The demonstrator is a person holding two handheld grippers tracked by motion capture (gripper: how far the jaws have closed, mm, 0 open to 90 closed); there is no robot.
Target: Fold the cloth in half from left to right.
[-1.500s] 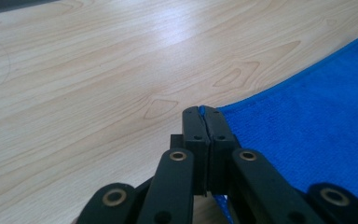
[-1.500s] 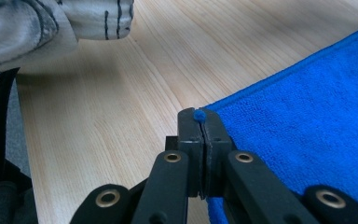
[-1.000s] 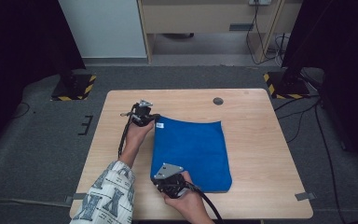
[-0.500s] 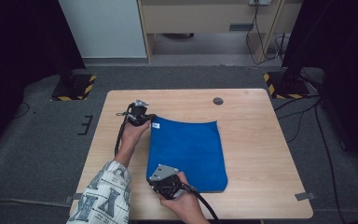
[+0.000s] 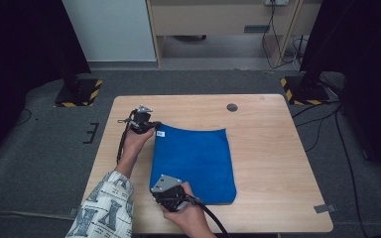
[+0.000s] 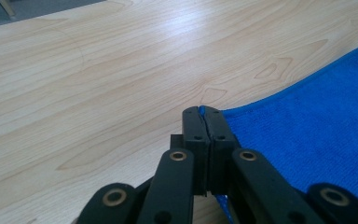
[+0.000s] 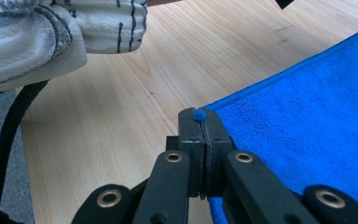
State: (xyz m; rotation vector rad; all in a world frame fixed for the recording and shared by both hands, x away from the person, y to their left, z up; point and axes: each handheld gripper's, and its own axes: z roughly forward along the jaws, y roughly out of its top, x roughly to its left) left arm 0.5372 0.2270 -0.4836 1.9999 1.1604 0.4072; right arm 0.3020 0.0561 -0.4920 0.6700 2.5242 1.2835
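Blue cloth (image 5: 193, 163) lies flat on the wooden table (image 5: 278, 158), a little left of the table's middle, with its long sides running away from the person. A small white tag (image 5: 160, 133) sits near its far left corner.

The left gripper (image 5: 153, 126) is at that far left corner. The person's left forearm reaches forward across the table's left part, its patterned sleeve (image 5: 104, 208) near the front edge, and the hand wraps the gripper body from behind with the jaws pointing to the right, toward the cloth. In the left gripper view the left gripper (image 6: 204, 116) has its two black jaws pressed together, with a thin sliver of blue fabric pinched between the tips; the rest of the cloth (image 6: 317, 140) spreads off to the right over the wood.

The right gripper (image 5: 162, 194) is at the near left corner, close to the table's front edge. The right hand (image 5: 191, 218) grips it from below, cable trailing back toward the person. In the right gripper view the right gripper (image 7: 200, 122) is likewise clamped tight, a tuft of blue cloth (image 7: 307, 130) poking out at the jaw tips. The sleeve (image 7: 51, 32) shows in the upper left of that view.
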